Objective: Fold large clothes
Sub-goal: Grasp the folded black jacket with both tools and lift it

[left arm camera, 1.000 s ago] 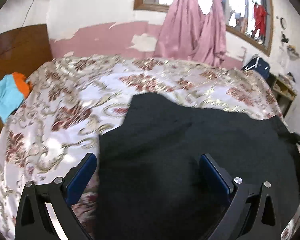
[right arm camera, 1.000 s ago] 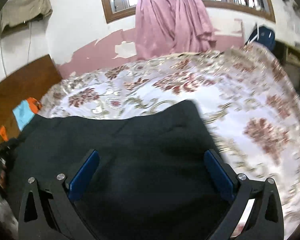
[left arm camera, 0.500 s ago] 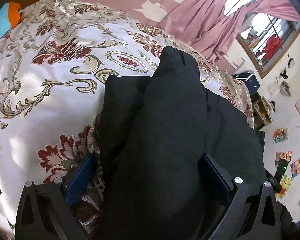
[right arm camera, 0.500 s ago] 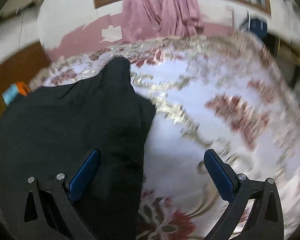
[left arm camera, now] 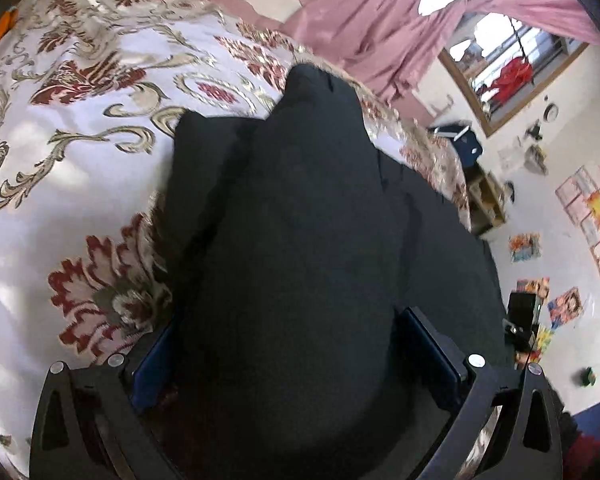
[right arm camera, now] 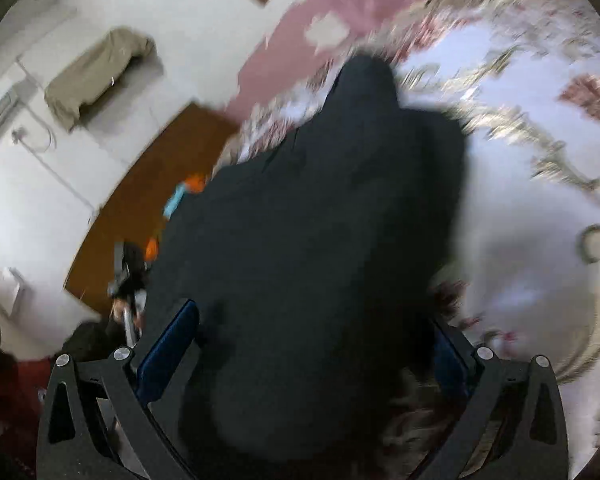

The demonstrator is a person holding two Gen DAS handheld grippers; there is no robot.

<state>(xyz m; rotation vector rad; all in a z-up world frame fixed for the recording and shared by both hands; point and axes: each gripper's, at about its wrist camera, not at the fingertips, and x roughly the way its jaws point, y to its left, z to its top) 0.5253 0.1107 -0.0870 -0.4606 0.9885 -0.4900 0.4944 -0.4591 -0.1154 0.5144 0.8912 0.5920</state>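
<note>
Right wrist view motion-blurred throughout; floral pattern of the white, red and gold bedspread (right arm camera: 540,208) smeared right of the jaws. Bunched black fabric garment (left arm camera: 300,280) filling the gap between the left gripper (left arm camera: 300,356) jaws, hiding the bedspread beneath and the inner faces of the blue finger pads (left arm camera: 152,364); near edge cut off at the frame bottom. Same in the right gripper (right arm camera: 312,352): right pad mostly covered, grip on the cloth not discernible. Small orange and blue item (right arm camera: 184,190) beyond the left jaw too blurred to identify.
</note>
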